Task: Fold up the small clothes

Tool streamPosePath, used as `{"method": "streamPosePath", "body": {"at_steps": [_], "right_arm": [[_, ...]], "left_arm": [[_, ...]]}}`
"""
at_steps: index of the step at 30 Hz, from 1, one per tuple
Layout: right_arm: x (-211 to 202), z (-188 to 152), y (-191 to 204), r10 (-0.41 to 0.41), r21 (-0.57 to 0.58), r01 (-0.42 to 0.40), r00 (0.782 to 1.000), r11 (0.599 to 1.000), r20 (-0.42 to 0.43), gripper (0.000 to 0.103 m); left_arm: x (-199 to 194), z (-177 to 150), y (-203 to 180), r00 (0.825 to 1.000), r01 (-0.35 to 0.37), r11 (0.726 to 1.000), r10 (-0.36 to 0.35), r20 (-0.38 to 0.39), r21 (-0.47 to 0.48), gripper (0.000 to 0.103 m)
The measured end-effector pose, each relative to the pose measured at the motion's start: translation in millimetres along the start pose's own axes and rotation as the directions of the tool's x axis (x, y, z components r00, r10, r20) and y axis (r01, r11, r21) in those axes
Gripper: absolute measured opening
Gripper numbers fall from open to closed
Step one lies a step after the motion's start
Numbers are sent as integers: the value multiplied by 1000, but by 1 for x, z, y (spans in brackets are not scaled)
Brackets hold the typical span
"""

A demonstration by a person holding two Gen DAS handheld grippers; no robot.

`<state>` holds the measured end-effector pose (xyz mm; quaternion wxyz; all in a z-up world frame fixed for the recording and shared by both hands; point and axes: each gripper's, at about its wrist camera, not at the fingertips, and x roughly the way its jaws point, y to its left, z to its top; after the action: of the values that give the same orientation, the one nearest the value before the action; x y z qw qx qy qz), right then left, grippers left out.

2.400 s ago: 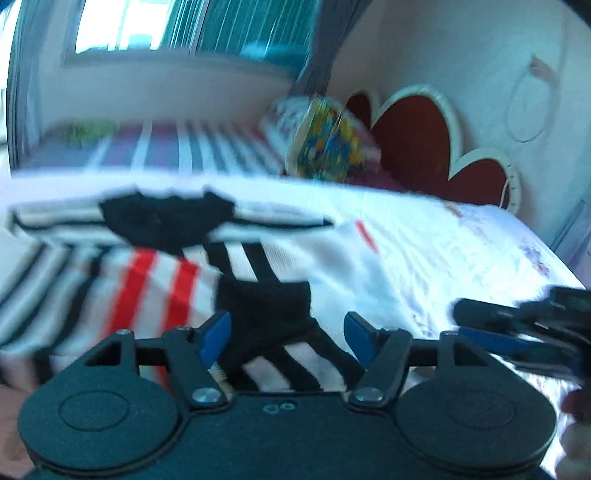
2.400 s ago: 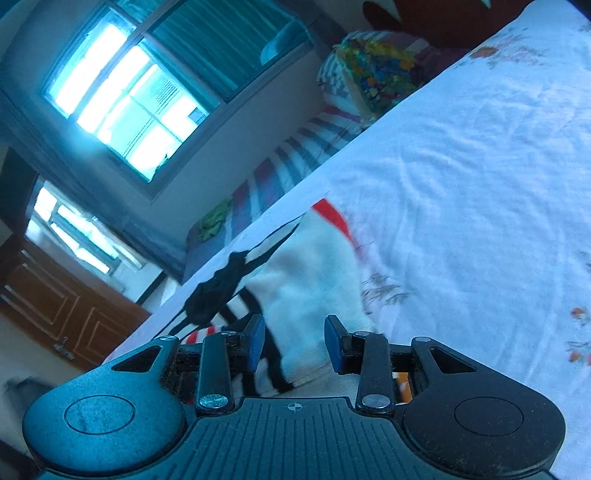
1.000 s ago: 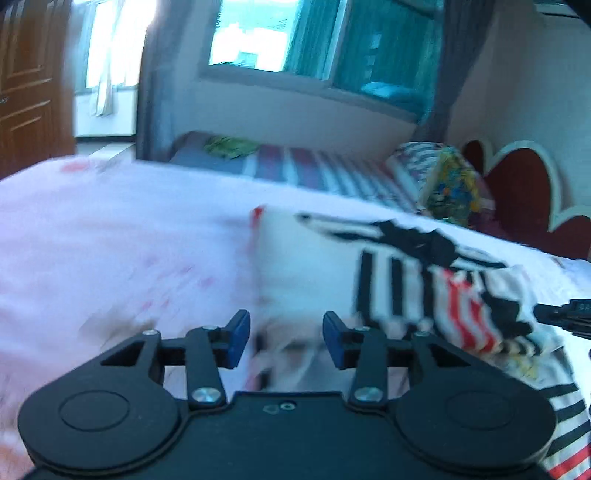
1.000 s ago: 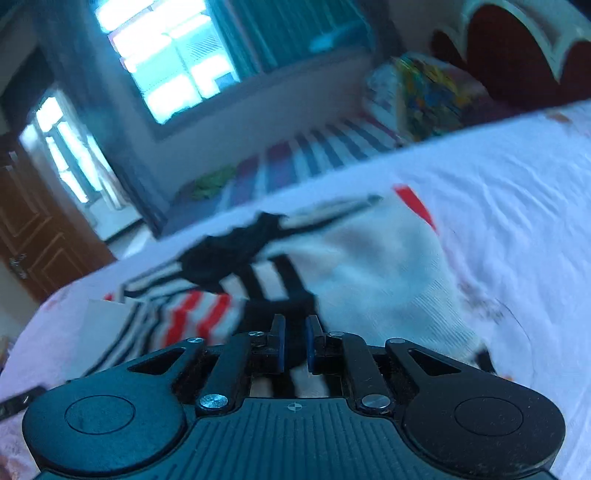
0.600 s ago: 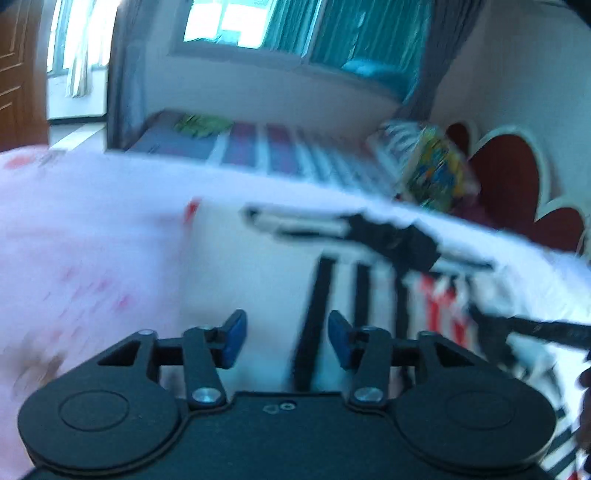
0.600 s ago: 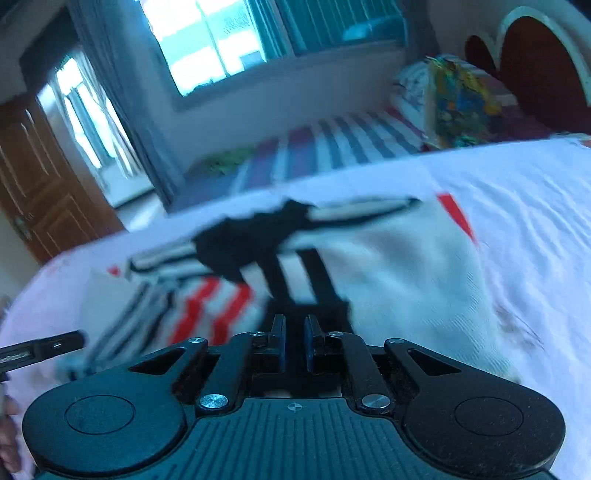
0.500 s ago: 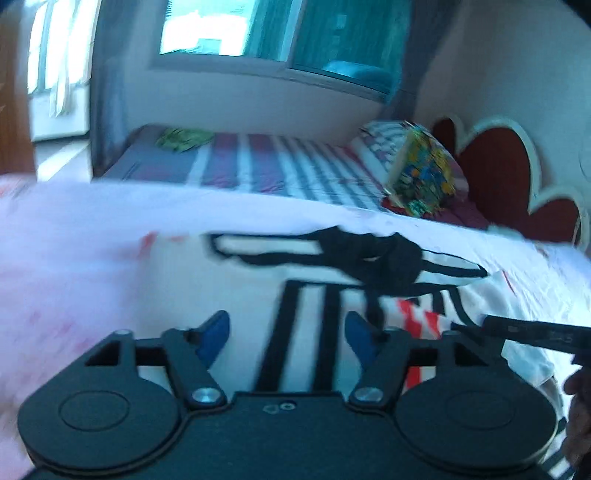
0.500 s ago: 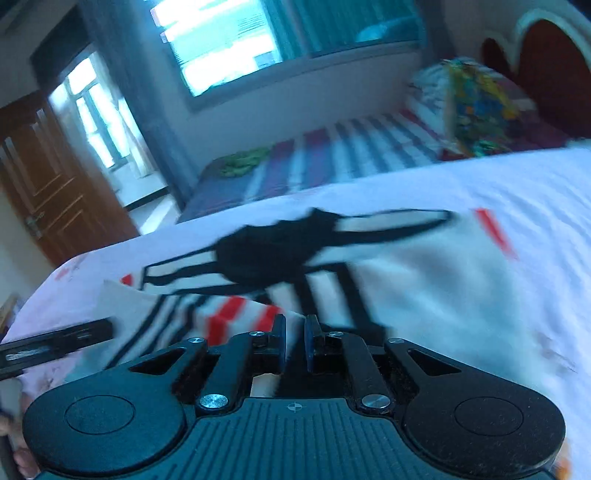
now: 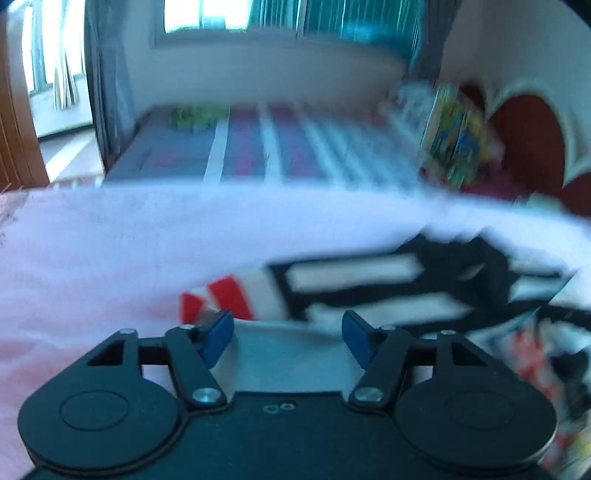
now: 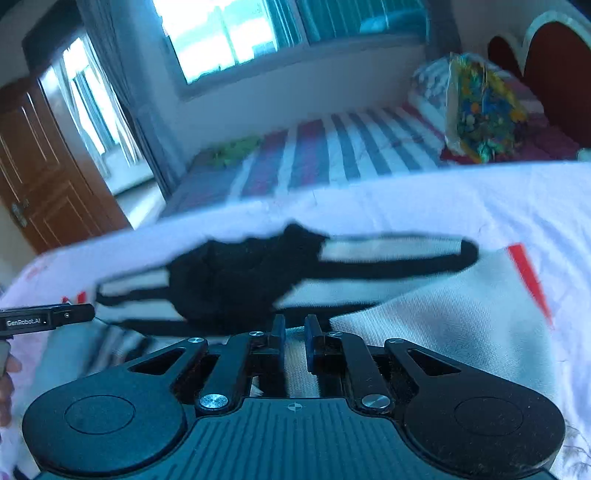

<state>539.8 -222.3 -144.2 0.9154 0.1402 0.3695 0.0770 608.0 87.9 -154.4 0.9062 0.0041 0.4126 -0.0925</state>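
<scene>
Right wrist: right gripper (image 10: 294,341) clenched on garment (image 10: 424,325); left gripper (image 9: 288,334) released; striped bed (image 10: 332,155) behind.

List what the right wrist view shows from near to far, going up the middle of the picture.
right gripper → striped garment → white bedsheet → striped second bed → window

Striped white-black-red garment (image 10: 424,314) lying on bed.
</scene>
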Motion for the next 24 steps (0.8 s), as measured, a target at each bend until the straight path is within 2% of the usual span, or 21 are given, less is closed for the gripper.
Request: {"method": "streamPosePath", "body": {"at_steps": [2, 4, 5, 6, 7, 8, 11, 14, 15, 18, 19, 22, 24], "right_arm": [[-4, -5, -9, 2, 31, -3, 1000, 1000, 4, 10], [-14, -5, -11, 0, 61, -1, 1000, 998, 26, 10], [-25, -7, -9, 25, 57, -28, 998, 998, 64, 10], [-35, -8, -4, 63, 44, -67, 994, 997, 92, 10], [-40, -10, 4, 98, 23, -101, 990, 995, 106, 10], [-40, -13, 14, 137, 2, -137, 986, 991, 98, 10], [-23, -23, 47, 230, -51, -229, 973, 972, 12, 10], [-10, -39, 61, 207, -99, -212, 977, 972, -51, 10], [-12, -42, 56, 198, -116, -202, 979, 972, -46, 10], [-34, -50, 26, 69, -136, -67, 998, 988, 9, 10], [-42, -52, 11, 48, -116, -45, 999, 992, 18, 10], [-51, -56, -11, 94, -55, -94, 996, 994, 3, 10], [-58, -54, -8, 81, -65, -79, 996, 995, 25, 10]], "left_arm": [[-2, 0, 14, 999, 44, 998, -44, 15, -36, 66], [-16, 2, 18, 999, 23, 998, -20, 35, -62, 59], [-28, 0, 18, 997, 4, 998, 1, 78, -68, 60], [-42, -4, 20, 993, 18, 996, -8, 121, -88, 64], [-50, -7, 15, 989, 64, 992, -47, 143, -113, 70], [-55, -10, 4, 985, 108, 988, -92, 147, -107, 70], [-48, -23, -46, 985, 130, 991, -131, 114, 15, 70], [-33, -46, -71, 994, 86, 990, -93, 59, 110, 71], [-35, -57, -70, 995, 52, 986, -64, 72, 159, 75], [-53, -80, -49, 994, 9, 985, -28, 110, 173, 79], [-58, -85, -42, 993, 4, 985, -25, 119, 175, 80], [-63, -85, -39, 993, 0, 987, -19, 115, 159, 78], [-72, -75, -52, 992, -32, 986, 12, 125, 161, 69]]}}
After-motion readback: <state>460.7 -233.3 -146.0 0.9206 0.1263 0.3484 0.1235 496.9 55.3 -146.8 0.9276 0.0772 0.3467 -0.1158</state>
